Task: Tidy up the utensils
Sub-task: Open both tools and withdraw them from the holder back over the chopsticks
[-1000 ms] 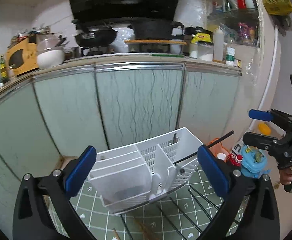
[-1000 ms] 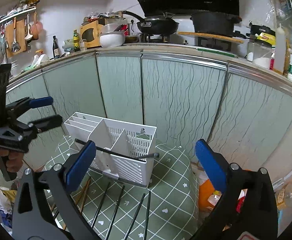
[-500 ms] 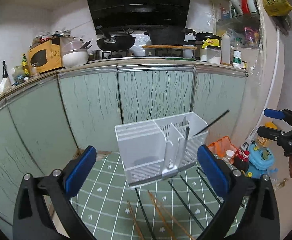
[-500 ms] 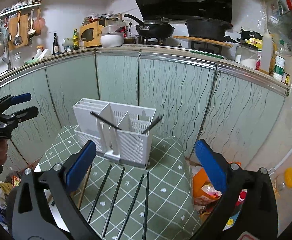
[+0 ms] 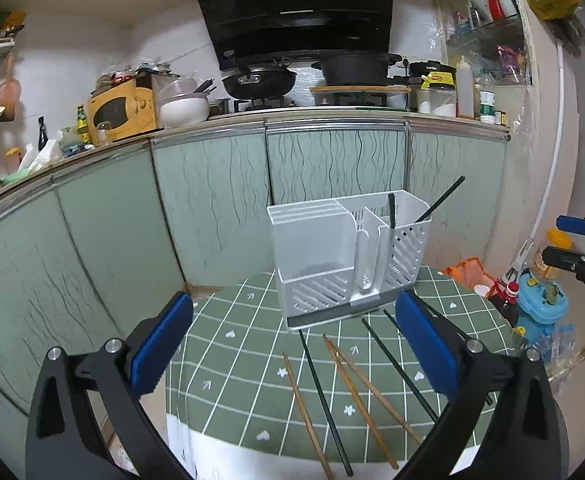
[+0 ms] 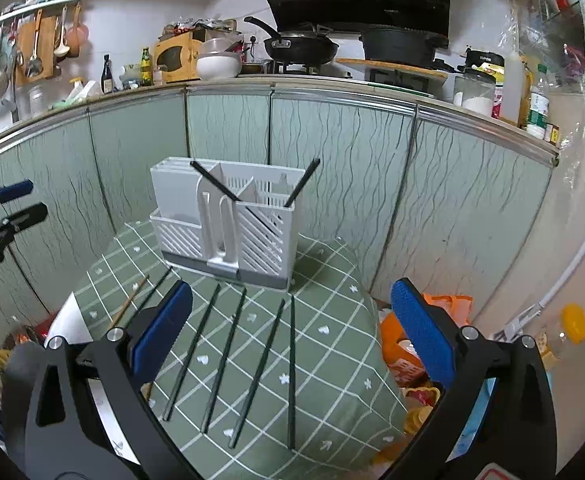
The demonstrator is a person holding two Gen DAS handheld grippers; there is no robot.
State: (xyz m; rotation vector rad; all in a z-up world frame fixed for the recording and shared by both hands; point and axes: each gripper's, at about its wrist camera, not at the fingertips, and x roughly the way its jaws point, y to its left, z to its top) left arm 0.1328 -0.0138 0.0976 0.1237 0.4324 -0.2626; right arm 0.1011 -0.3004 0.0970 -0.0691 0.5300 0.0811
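White slotted plastic utensil caddy (image 6: 228, 220) stands on the green grid-patterned tablecloth (image 6: 324, 320); two black chopsticks (image 6: 302, 182) lean in its compartments. Four more black chopsticks (image 6: 256, 368) lie in front of the caddy, long axes pointing toward it, directly beneath the right gripper (image 6: 292, 336). Right gripper spread wide, empty, nearer. Left gripper (image 5: 292, 348) likewise wide, over three brown wooden chopsticks (image 5: 356, 392).

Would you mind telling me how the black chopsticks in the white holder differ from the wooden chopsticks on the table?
The black chopsticks stand leaning in the white holder; the wooden chopsticks lie flat on the green tablecloth. The former are dark, the latter light brown. Both are slim and straight.
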